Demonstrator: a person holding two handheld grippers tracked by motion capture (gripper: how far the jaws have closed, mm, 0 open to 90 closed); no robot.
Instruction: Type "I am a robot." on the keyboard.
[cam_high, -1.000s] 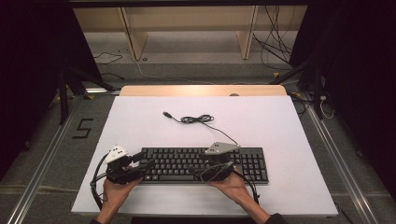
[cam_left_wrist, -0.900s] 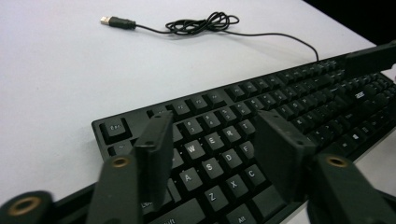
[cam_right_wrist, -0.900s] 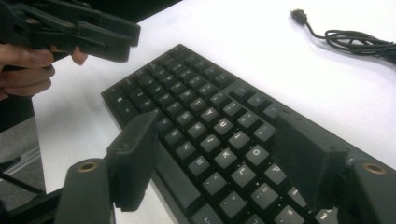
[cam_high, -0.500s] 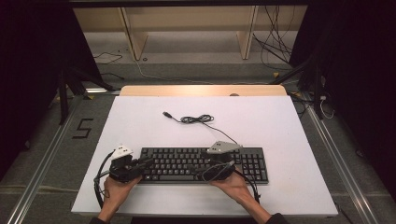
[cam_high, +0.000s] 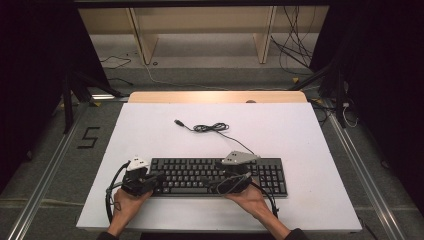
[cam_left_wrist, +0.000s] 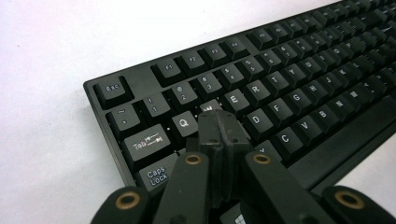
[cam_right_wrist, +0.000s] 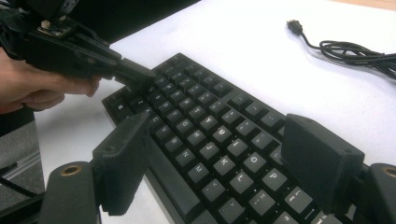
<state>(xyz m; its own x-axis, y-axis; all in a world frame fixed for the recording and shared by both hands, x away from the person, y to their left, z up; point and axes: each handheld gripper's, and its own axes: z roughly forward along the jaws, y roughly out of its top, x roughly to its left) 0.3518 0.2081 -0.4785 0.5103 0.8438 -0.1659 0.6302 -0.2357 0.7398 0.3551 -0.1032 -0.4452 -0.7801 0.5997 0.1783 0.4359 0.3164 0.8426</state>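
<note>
Clenched tight with nothing between its jaws, the left claw (cam_left_wrist: 219, 128) has just closed and pokes at the W key, probably to type. Spread wide, the right claw (cam_right_wrist: 224, 163) hovers released above the black plastic keyboard (cam_high: 220, 176) (near edge of the white tabletop (cam_high: 280, 130)).

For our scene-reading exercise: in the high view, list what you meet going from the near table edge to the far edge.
Person's hands → keyboard → coiled cable → wooden strip at the far edge.
</note>
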